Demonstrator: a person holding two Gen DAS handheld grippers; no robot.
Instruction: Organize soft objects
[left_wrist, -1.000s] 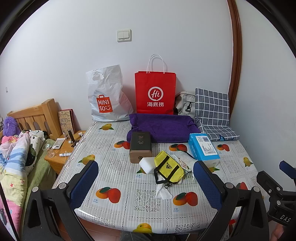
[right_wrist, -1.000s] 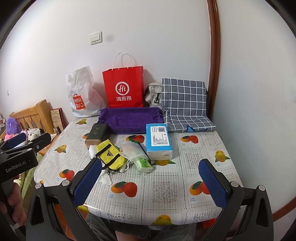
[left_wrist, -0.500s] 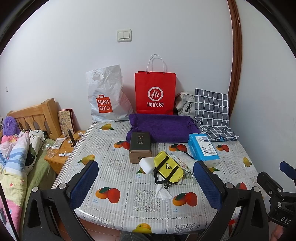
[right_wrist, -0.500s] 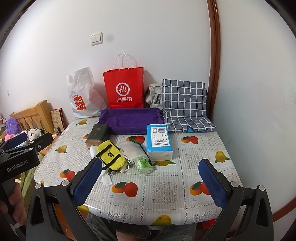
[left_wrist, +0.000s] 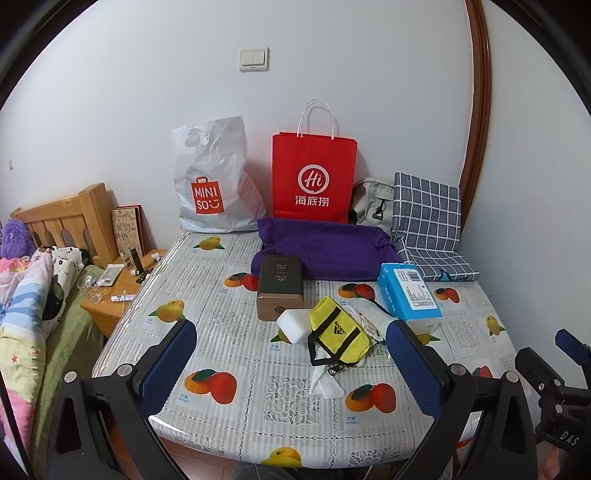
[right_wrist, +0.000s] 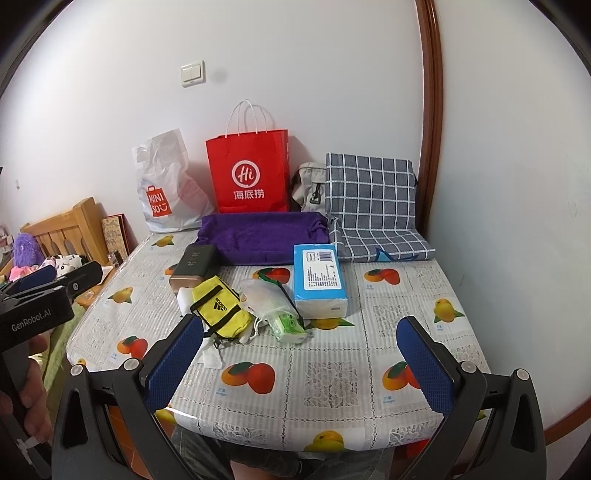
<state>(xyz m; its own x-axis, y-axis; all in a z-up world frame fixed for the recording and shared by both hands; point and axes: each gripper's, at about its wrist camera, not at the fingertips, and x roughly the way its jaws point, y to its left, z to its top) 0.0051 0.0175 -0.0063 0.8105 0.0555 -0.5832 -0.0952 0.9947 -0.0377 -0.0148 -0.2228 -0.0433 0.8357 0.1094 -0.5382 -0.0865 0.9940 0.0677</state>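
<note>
Left hand-held gripper (left_wrist: 291, 363) and right hand-held gripper (right_wrist: 301, 356): both spread, empty, above the surface (right_wrist: 332, 384) near edge. Yellow pouch (right_wrist: 221, 308), tissue pack (right_wrist: 320, 279) mid-surface; wall right, bed (left_wrist: 33, 295) left.

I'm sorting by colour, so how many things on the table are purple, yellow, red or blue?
Purple: 1, the purple towel
Yellow: 1, the yellow Adidas pouch
Red: 1, the red paper bag
Blue: 1, the blue tissue pack
Total: 4
</note>
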